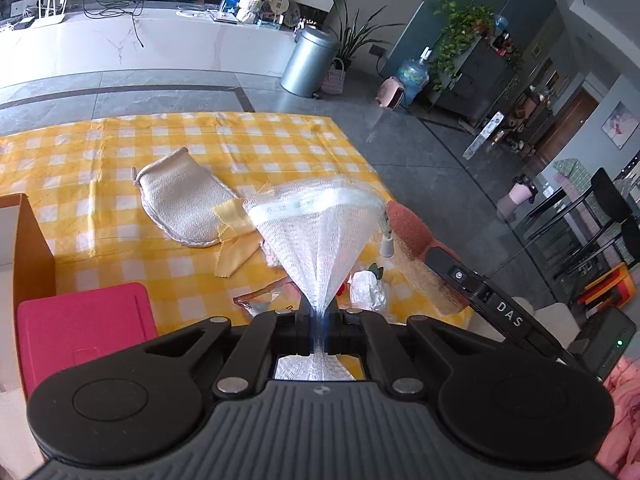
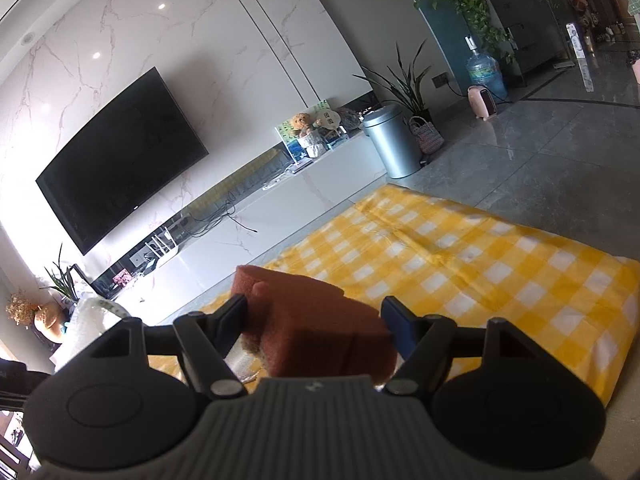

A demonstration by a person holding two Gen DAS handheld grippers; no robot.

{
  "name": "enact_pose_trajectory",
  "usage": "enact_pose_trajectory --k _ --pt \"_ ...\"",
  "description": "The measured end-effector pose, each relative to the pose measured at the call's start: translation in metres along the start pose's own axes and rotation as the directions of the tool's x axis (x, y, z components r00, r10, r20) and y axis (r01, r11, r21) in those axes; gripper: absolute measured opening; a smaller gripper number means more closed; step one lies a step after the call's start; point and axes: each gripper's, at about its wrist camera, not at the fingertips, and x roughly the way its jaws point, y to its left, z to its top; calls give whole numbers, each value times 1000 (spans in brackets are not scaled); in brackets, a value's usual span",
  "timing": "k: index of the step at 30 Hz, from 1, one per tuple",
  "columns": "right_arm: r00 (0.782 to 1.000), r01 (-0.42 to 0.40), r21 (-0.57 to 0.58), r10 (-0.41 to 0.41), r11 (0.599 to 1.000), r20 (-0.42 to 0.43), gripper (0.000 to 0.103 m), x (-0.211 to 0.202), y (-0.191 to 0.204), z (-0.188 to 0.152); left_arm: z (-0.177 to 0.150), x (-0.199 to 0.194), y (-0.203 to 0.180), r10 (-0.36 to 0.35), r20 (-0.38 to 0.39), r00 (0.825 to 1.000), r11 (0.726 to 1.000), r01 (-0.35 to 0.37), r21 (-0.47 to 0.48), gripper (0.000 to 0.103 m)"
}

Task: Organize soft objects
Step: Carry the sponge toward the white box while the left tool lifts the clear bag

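Note:
My left gripper (image 1: pixel 319 330) is shut on a white mesh cloth (image 1: pixel 316 228), which fans out upward from the jaws above the yellow checked tablecloth (image 1: pixel 100 152). A cream wash mitt (image 1: pixel 182 200) lies flat on the cloth, with yellow cloth pieces (image 1: pixel 236 240) beside it. My right gripper (image 2: pixel 316 312) is shut on a red-brown sponge (image 2: pixel 320 332), held over the near edge of the tablecloth (image 2: pixel 480 264). In the left wrist view the same sponge (image 1: pixel 408 224) and the black body of the right gripper (image 1: pixel 476 292) show at the right.
A pink-red box (image 1: pixel 84 328) and a cardboard box (image 1: pixel 24 248) stand at the left. A clear plastic bag (image 1: pixel 260 300), crumpled white plastic (image 1: pixel 368 288) and a small bottle (image 1: pixel 386 240) lie near the jaws. A silver bin (image 1: pixel 308 60) stands on the floor beyond.

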Motion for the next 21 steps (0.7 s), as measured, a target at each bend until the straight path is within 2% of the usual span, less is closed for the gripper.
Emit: enact_pose_trajectory --k 5,8,11,15,19,21 --pt "999 -51 -44 52 998 9 73 -5 22 0 -10 -46 24 -27 88 996 999 30 -41 4" --pt "996 -92 -69 93 993 7 73 -7 37 -1 -18 -77 41 -24 167 986 997 35 -65 4" --pt "990 -138 -87 139 987 3 73 -8 52 -3 -28 -107 60 26 246 969 994 1 -109 4" --pt "982 -190 -117 190 975 -11 73 -9 72 -6 -38 -142 89 105 308 945 983 -53 -173 4" --pt "972 -235 -158 233 959 -34 73 -9 95 -11 -45 -166 110 168 339 925 973 -101 -206 4" --pt "967 -255 -177 251 951 -44 73 -9 107 -14 -49 -177 120 187 338 922 972 -123 -201 4"
